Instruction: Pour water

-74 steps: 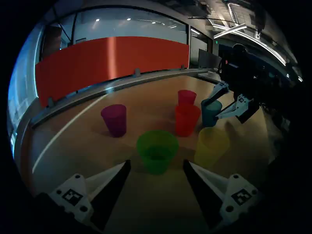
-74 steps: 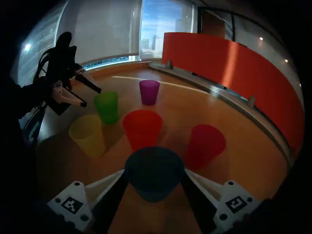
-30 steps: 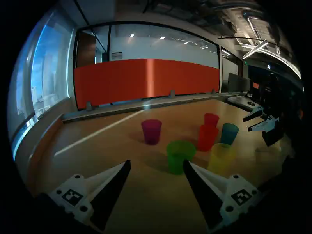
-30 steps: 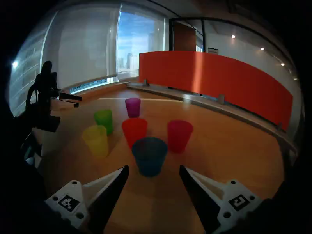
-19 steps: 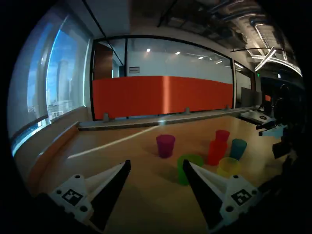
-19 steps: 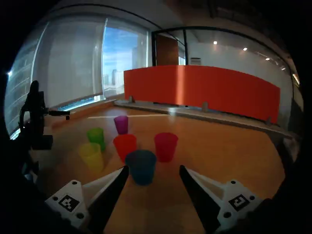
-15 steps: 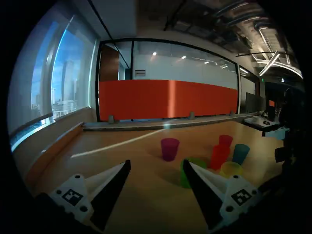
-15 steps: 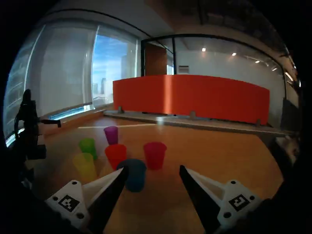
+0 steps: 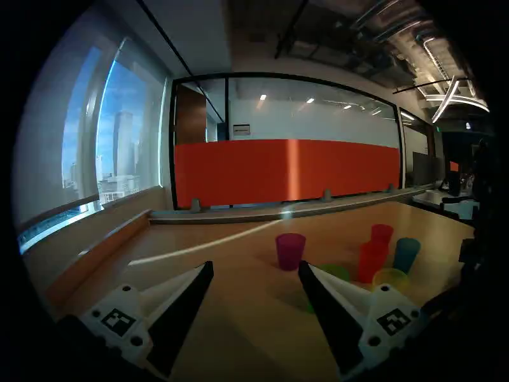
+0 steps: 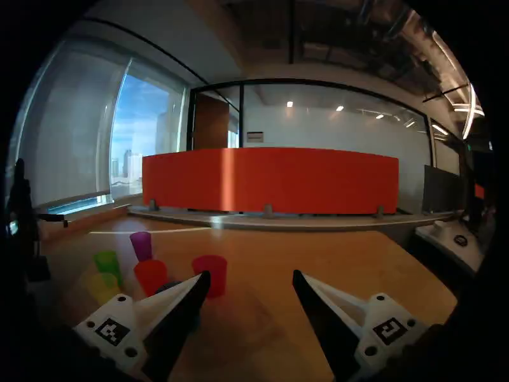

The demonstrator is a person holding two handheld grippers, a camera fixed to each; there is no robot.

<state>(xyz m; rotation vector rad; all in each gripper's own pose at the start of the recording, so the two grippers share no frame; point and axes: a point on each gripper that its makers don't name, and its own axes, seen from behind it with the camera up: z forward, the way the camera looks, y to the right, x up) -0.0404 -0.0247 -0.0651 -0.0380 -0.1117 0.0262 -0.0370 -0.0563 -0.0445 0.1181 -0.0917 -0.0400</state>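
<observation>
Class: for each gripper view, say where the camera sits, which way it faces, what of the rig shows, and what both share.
Left gripper view: on the left gripper, facing across the wooden table to the purple cup; own open fingers below.
Right gripper view: on the right gripper, facing the orange partition; own open fingers below, crimson cup lower left.
Shared: purple cup, orange partition, wooden table.

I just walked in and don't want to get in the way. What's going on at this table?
A person is working with a two-finger gripper in each hand at a wooden table. Six coloured cups stand upright in a cluster on it, among them the purple cup, orange cup and teal cup. The left gripper and right gripper are both open, hold nothing and sit back from the cups. Nothing is being poured right now.
</observation>
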